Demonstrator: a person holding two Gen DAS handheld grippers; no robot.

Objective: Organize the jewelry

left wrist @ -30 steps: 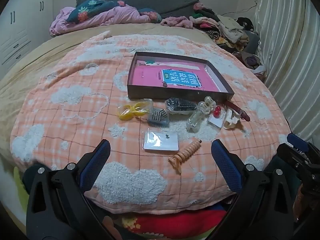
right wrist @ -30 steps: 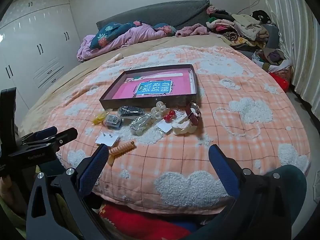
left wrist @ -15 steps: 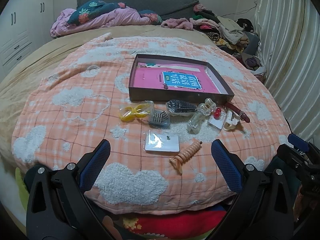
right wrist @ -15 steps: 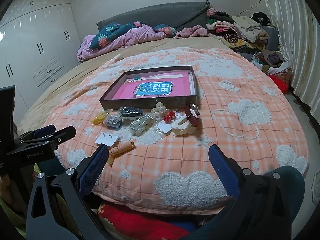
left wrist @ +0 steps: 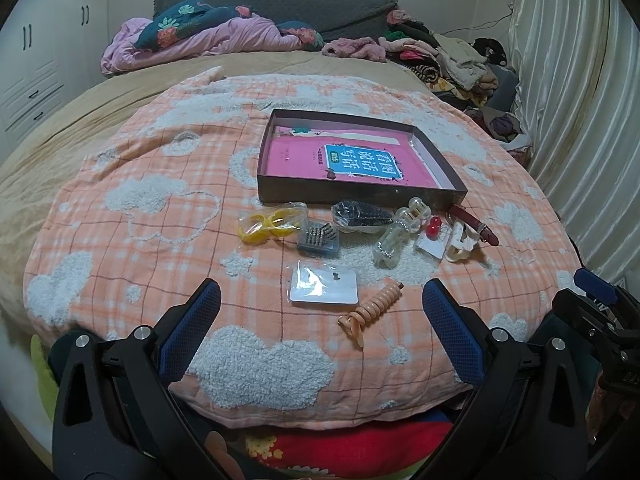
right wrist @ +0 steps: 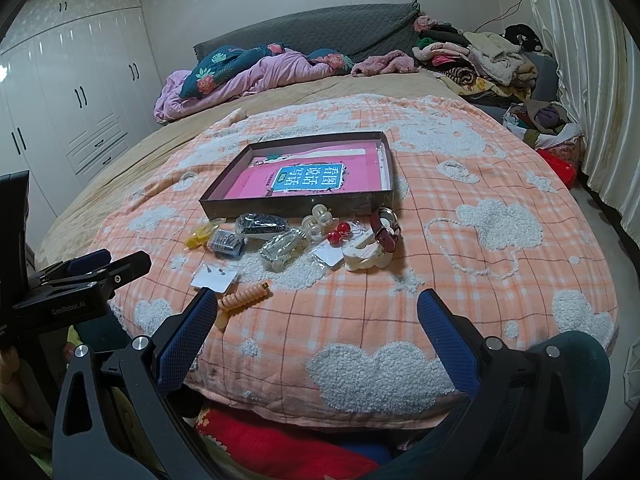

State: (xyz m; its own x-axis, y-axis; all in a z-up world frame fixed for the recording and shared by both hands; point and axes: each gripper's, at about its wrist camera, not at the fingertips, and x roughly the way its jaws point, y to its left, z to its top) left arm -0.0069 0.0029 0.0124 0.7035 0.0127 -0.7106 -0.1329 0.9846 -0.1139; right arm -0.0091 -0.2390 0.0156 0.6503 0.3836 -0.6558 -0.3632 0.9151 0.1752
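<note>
Jewelry (left wrist: pixel 362 232) lies beside the tray (left wrist: pixel 352 194); both hand-held grippers gape.

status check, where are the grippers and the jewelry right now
Left gripper and right gripper both open, empty, at the near bed edge. Jewelry pieces loose on the blanket, none in the tray. Nothing blocking.

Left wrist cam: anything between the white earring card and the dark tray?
Yes. In the left wrist view a small clear box of dark clips lies between the earring card and the tray; otherwise only blanket.
</note>
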